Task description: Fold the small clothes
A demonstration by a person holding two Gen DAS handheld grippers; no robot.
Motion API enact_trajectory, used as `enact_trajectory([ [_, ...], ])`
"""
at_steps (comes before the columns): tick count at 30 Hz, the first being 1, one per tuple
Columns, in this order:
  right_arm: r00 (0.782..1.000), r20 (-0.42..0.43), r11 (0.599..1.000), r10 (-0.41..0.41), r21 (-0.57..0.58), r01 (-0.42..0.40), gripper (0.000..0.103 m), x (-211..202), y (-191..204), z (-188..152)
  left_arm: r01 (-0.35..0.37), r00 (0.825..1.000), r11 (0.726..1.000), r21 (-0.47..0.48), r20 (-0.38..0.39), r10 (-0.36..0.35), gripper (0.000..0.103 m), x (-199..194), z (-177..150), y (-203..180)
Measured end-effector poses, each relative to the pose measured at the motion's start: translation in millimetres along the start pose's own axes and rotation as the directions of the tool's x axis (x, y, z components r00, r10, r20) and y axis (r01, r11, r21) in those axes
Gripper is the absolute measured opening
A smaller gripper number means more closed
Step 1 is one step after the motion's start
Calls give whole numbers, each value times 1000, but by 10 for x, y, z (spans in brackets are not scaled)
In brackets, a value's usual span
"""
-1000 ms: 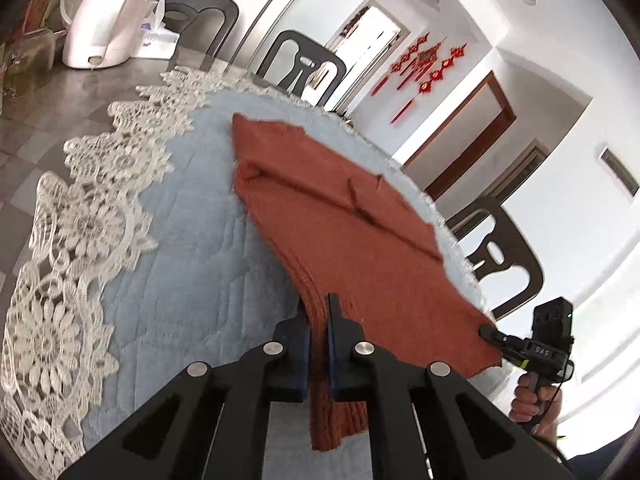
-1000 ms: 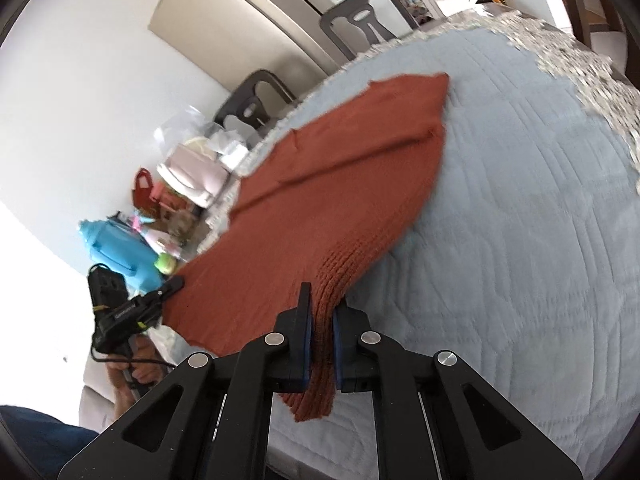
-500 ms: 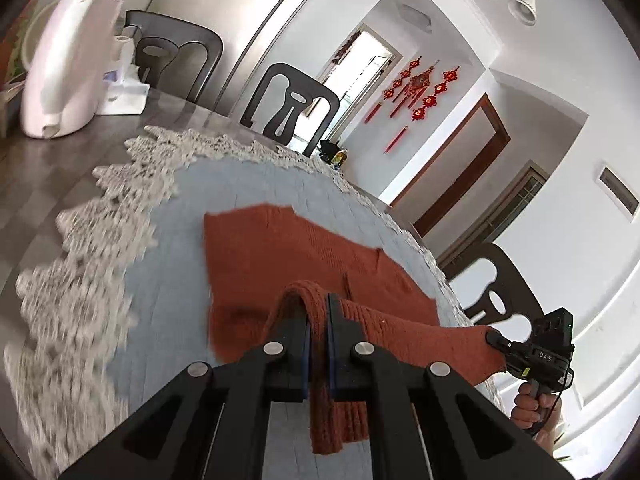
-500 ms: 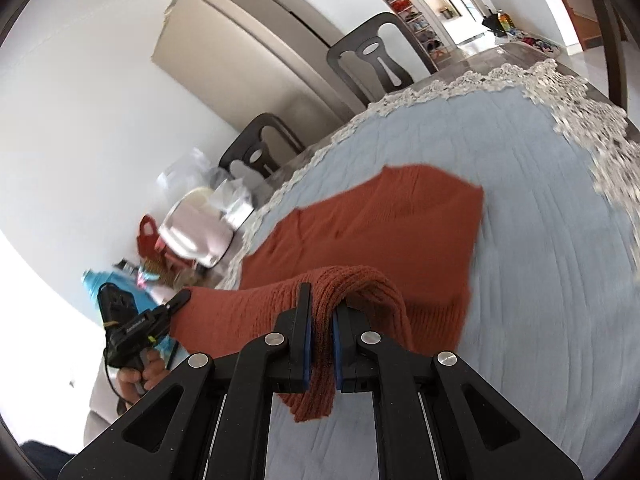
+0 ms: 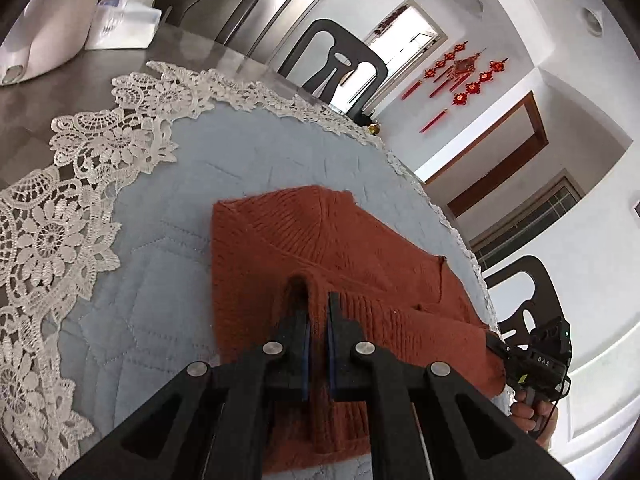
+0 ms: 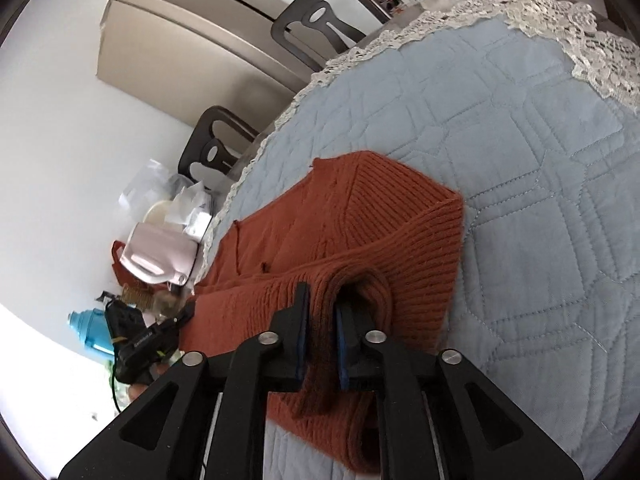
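Observation:
A rust-orange knitted garment (image 5: 320,248) lies on the blue quilted mat (image 5: 168,288), folded over on itself. My left gripper (image 5: 318,312) is shut on its near edge, a fold of knit pinched between the fingers. My right gripper (image 6: 322,312) is shut on the same garment (image 6: 376,216) at its other end, holding a rolled edge over the lower layer. Each gripper shows in the other's view: the right one (image 5: 536,360) at the garment's right edge, the left one (image 6: 148,336) at its left edge.
The mat has a white lace border (image 5: 60,208) on a dark table (image 5: 60,96). Dark chairs (image 5: 332,60) stand around it. A white appliance and a tissue box (image 5: 120,24) sit at the far left. Pink and blue containers (image 6: 156,256) crowd the table's end.
Both grippers have carried the held edge up and forward over the garment. The flat spread-out garment is now doubled over, its held edge lying on the lower layer.

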State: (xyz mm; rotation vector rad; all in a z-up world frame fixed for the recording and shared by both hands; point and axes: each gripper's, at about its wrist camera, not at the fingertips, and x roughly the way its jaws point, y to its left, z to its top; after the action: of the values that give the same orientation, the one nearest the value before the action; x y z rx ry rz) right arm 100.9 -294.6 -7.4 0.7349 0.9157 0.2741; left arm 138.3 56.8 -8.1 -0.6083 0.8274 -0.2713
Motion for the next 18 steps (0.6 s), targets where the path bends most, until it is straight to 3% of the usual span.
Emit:
enact_trajectory([
  [4,999,-33,998,31,-48,-32,22,-67,96,-52,41,999,999,8,-23,-40,10,-112,-47,-89],
  [7,995,-89,994,48,-91,-57,23,7,154,-80,90,995,996,26,-47,-88,25,-158,-79,-161],
  [11,993,-100,992,68,-97,-78,23,159,161,58,133,988,989,59,-90,-128,27,-2,-24,-295],
  [13,994,-55,993,94,-60,-97,23,169,143,226,129,989,991,47,-78,-125,27,83,81,-301],
  [16,995,25,995,97,-28,-96,23,72,141,416,87,996,996,13,1,-87,27,101,334,-250],
  [18,994,47,995,96,-34,-94,34,26,163,452,67,996,998,-16,54,-66,28,51,441,-191],
])
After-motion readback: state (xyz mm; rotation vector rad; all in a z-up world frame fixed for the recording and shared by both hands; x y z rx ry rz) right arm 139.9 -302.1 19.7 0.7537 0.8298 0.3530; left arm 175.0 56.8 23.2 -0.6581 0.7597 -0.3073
